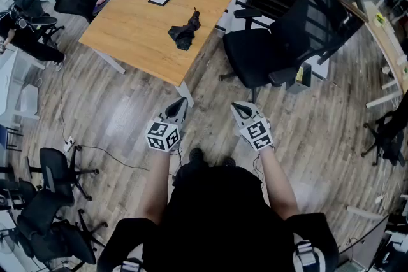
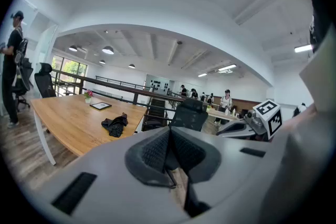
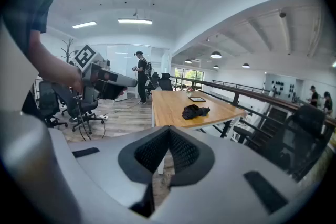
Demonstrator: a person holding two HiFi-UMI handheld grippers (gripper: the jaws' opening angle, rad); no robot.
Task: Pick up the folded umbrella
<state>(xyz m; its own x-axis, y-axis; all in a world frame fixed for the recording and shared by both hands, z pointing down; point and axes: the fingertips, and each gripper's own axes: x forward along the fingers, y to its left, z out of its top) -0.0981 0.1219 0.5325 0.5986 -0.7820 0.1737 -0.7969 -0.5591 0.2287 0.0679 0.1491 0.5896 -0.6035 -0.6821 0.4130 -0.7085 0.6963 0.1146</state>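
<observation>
We stand well short of the table (image 1: 127, 28), left gripper (image 1: 180, 102) and right gripper (image 1: 237, 107) both closed and empty. The folded umbrella (image 1: 184, 32) lies near its right edge; we should approach, open wide, and grasp the bundle's middle.

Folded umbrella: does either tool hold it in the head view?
No, the folded umbrella lies on the wooden table, and the left tool and right tool, both shut, are over the floor short of it.

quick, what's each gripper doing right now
Left gripper: closed, empty.
Right gripper: closed, empty.
The umbrella lies on the table, untouched.
</observation>
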